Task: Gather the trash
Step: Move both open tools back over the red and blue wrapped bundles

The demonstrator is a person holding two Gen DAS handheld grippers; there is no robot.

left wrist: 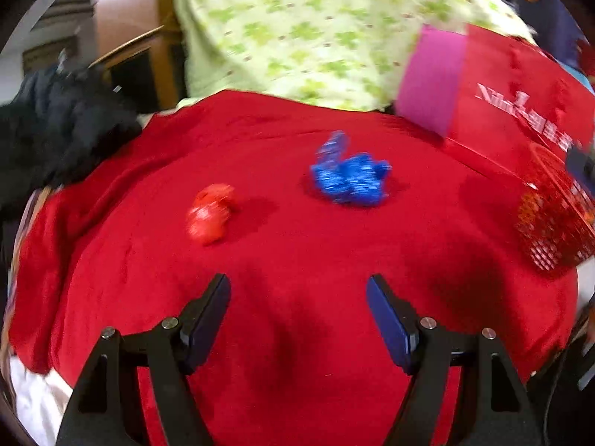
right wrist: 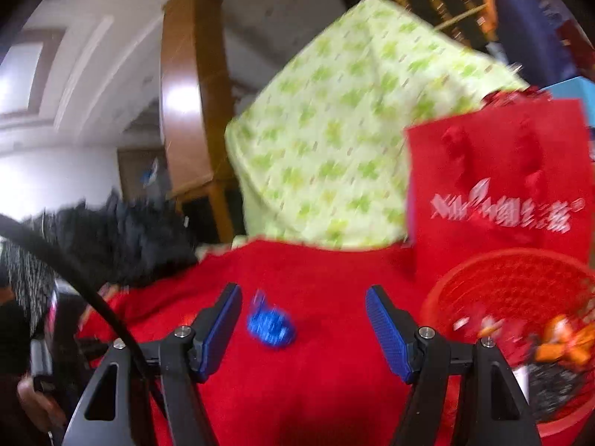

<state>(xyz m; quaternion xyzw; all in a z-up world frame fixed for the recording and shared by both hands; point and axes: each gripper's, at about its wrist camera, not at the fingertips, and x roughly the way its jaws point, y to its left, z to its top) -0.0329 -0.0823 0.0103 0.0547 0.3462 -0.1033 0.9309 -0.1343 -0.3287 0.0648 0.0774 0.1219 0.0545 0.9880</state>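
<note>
A crumpled blue wrapper [left wrist: 349,178] lies on the red cloth [left wrist: 297,334], with a crumpled red wrapper [left wrist: 210,213] to its left. My left gripper [left wrist: 297,290] hovers open in front of them, nothing between its fingers. In the right wrist view the blue wrapper [right wrist: 271,325] lies ahead of my right gripper [right wrist: 303,297], just inside its left finger line but farther off; this gripper is open and empty. A red mesh basket [right wrist: 479,278] at the right holds several wrappers. The same basket [left wrist: 550,223] shows at the right edge of the left wrist view.
A red shopping bag [right wrist: 498,171] with white lettering stands behind the basket, beside a pink sheet [left wrist: 431,78]. A green-patterned cloth [left wrist: 316,29] rises at the back. Dark furry clothing [left wrist: 55,130] lies at the left. A black cable [right wrist: 93,297] crosses the right wrist view.
</note>
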